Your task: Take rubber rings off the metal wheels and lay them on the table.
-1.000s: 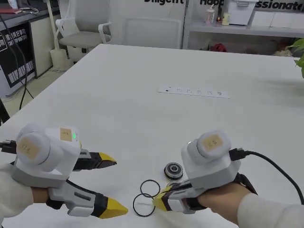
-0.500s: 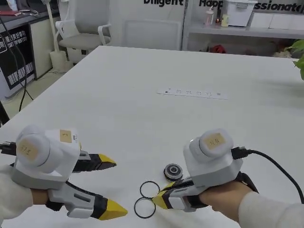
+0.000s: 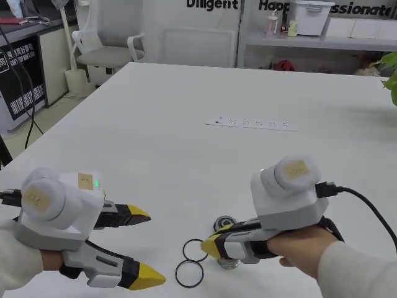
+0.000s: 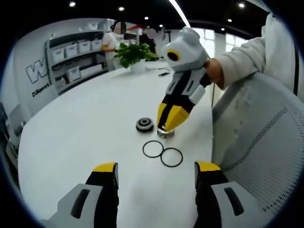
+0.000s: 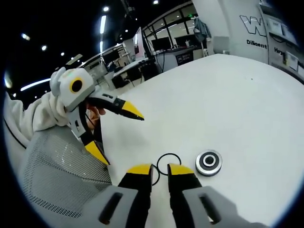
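**Q:** Reading left to right, what has changed in the last second?

**A:** Left gripper (image 3: pixel 146 245): released and empty, its jaws wide apart, hovering above the worktop (image 3: pixel 186 136) much as before. Far ring (image 3: pixel 183 250) and near ring (image 3: pixel 176 274): a second ago they overlapped, with the right gripper's tips at the near one. They now lie flat side by side, free of either gripper.

**Q:** And further right?

**A:** Dark wheel (image 4: pixel 145 124): lying flat just beyond the rings, in the same spot. Its black outer band suggests its ring is still on. Bare wheel (image 4: pixel 166 133): silvery, beside the dark wheel and just under the right gripper. Right gripper (image 3: pixel 211 247): it has drawn back from the near ring and risen a little. It is clenched almost fully, and nothing shows between its jaws.

**Q:** What does this mean for the task?

**A:** Two rings are laid down, so that step looks finished. The dark wheel probably comes next.
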A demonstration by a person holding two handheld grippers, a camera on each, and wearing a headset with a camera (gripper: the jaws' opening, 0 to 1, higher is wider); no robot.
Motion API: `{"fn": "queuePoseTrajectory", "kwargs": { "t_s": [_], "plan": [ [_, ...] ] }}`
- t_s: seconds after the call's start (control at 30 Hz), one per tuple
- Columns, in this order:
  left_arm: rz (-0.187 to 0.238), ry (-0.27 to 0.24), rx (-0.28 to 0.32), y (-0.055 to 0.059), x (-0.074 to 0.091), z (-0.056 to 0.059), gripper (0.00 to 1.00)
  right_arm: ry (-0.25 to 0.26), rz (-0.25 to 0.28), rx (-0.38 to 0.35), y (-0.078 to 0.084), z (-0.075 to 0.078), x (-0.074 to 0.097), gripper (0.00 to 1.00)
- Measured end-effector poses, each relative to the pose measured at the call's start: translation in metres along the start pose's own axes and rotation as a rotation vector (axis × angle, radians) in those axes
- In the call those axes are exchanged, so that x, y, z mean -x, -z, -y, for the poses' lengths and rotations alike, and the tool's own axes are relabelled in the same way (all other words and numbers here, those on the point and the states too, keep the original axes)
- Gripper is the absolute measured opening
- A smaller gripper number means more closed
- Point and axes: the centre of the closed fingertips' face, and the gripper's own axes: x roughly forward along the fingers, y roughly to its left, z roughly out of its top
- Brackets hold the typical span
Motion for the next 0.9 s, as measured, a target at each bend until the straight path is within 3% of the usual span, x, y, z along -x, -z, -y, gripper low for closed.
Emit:
{"fn": "queuePoseTrajectory", "kwargs": {
  "t_s": [0.3, 0.63, 0.9],
  "plan": [
    [-0.003, 0.001, 0.004, 0.001, 0.0, 0.001, 0.66, 0.0, 0.102, -0.034, -0.026, 0.006, 0.018, 0.1],
    [-0.006, 0.003, 0.007, 0.001, 0.0, 0.001, 0.66, 0.002, 0.171, -0.04, -0.041, 0.012, 0.034, 0.13],
    [-0.008, 0.006, 0.009, 0.001, -0.001, 0.003, 0.66, 0.029, 0.262, -0.072, -0.057, 0.023, 0.053, 0.14]
  ]
}}
